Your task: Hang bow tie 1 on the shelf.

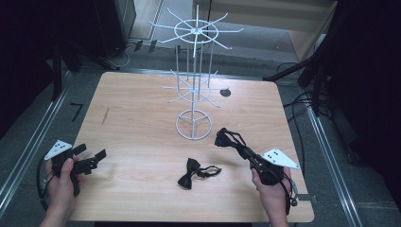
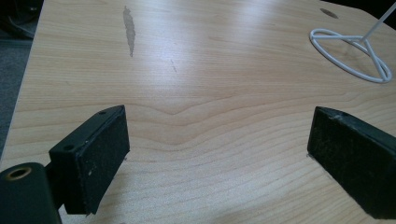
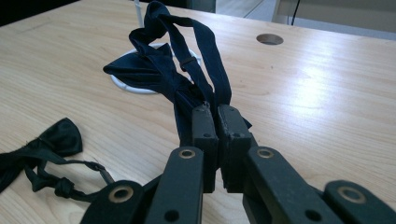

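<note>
1. Right gripper [image 1: 226,140] w/ fingers [image 3: 204,135] pressed together, pinching the strap of a dark bow tie [image 1: 228,138]. In the right gripper view the strap [image 3: 210,60] loops up from betw. the fingers and the bow part [image 3: 140,67] hangs off to one side.
2. That bow tie is held above the counter [image 1: 137,118], just in front of the ring base [image 1: 193,125] of the white wire rack [image 1: 195,33], at its right side in the high view. Can't tell if it touches the ring.
3. Rack stands upright mid-counter, toward the far edge; two tiers of thin arms. Nothing hangs on the arms that can be made out.
4. Second bow tie [image 1: 191,172] lies flat on the counter w/ its strap [image 1: 211,171] bunched beside it, betw. the two hands, nearer the right one. Also seen bottom left in the right gripper view [image 3: 42,144].
5. Left gripper [image 1: 92,160] low over the counter's left front, fingers [image 2: 100,154] spread wide, nothing betw. them; bare wood underneath.
6. Round hole [image 1: 225,92] in the counter behind the rack, right of it.
</note>
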The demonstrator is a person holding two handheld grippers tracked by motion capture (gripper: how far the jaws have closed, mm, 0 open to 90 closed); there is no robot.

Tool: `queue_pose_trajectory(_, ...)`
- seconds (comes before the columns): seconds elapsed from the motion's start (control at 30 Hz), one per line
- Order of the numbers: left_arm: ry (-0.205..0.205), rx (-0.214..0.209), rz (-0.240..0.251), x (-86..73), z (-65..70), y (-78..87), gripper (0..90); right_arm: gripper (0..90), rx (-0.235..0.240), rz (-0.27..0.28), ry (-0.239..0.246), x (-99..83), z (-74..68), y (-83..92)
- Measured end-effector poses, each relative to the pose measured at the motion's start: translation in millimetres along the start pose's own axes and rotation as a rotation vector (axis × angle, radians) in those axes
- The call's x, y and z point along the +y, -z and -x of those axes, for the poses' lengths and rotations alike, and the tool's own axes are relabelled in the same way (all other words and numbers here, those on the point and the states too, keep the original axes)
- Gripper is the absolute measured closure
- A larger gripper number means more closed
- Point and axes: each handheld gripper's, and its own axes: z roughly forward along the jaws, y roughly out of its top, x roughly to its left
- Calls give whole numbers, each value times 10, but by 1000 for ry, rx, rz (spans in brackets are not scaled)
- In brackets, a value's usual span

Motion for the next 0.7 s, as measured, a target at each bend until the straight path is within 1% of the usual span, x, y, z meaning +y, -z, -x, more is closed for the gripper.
queue_pose_trajectory(0.1,0,-1,1,0,1,0,60,886,1,9,-2,15,-8,12)
queue_pose_trajectory(0.13,0,-1,0,0,1,0,60,886,5,23,-4,35,-20,30)
queue_pose_trajectory(0.17,0,0,0,0,1,-1,60,885,5,25,-5,42,-28,36)
queue_pose_trajectory(0.47,-2,0,-1,0,2,-2,60,886,19,63,11,113,-95,93)
queue_pose_trajectory(0.5,-2,0,-1,0,2,-1,61,886,25,75,14,134,-106,108)
queue_pose_trajectory(0.7,-2,0,0,-1,3,-1,60,886,36,90,19,178,-146,128)
